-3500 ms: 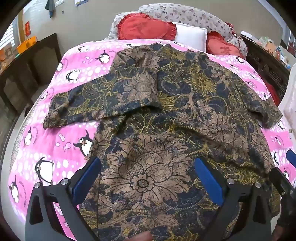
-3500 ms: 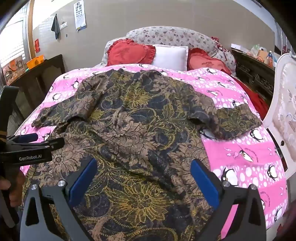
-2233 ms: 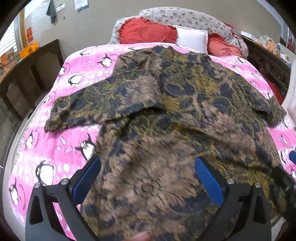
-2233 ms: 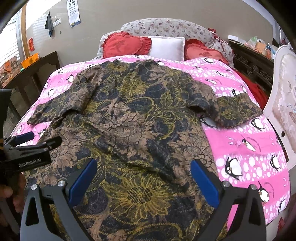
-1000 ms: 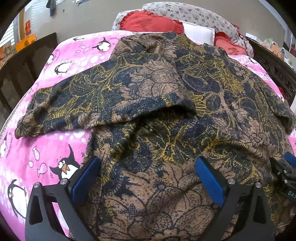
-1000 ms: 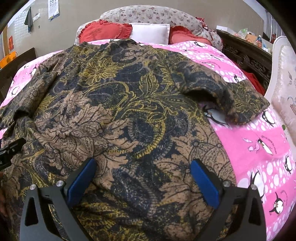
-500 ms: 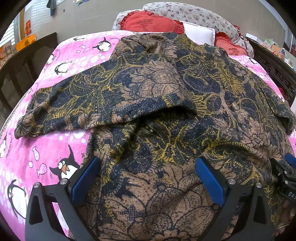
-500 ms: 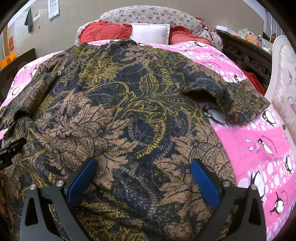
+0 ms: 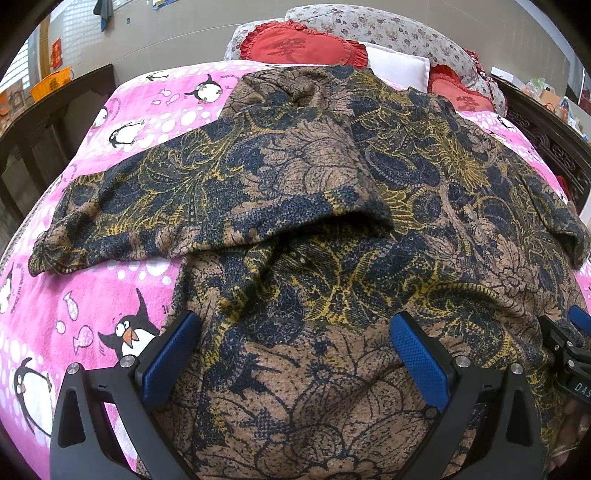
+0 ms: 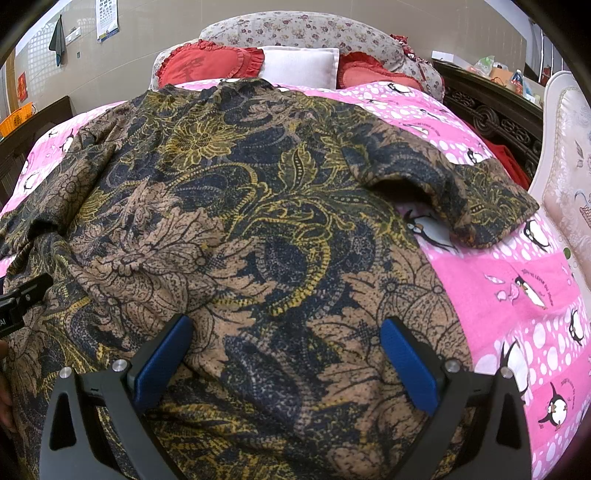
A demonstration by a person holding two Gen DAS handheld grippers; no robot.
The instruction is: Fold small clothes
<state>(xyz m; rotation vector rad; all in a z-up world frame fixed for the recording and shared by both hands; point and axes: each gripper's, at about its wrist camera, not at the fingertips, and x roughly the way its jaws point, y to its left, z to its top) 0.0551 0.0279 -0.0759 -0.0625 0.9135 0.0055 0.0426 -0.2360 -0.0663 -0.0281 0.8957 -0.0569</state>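
Observation:
A brown, navy and yellow floral shirt [image 9: 332, 229] lies spread on the pink penguin bedspread [image 9: 74, 295], hem toward me; it also shows in the right wrist view [image 10: 258, 229]. Its left sleeve [image 9: 129, 206] lies out flat with a raised fold at the armpit. Its right sleeve [image 10: 472, 192] lies out to the right. My left gripper [image 9: 295, 347] is open, low over the lower left of the shirt, blue pads either side of the cloth. My right gripper [image 10: 284, 350] is open over the lower right part. Each gripper's edge shows in the other's view.
Red heart cushions [image 9: 303, 48], a white pillow [image 10: 299, 66] and a floral headboard [image 10: 303, 29] lie at the far end. Dark wooden furniture [image 9: 44, 122] stands left, a carved dark cabinet [image 10: 498, 118] and a cream padded chair [image 10: 569, 177] right.
Over the earlier frames both grippers came down and forward close to the shirt. In the last half second nothing visibly moved; both stay open.

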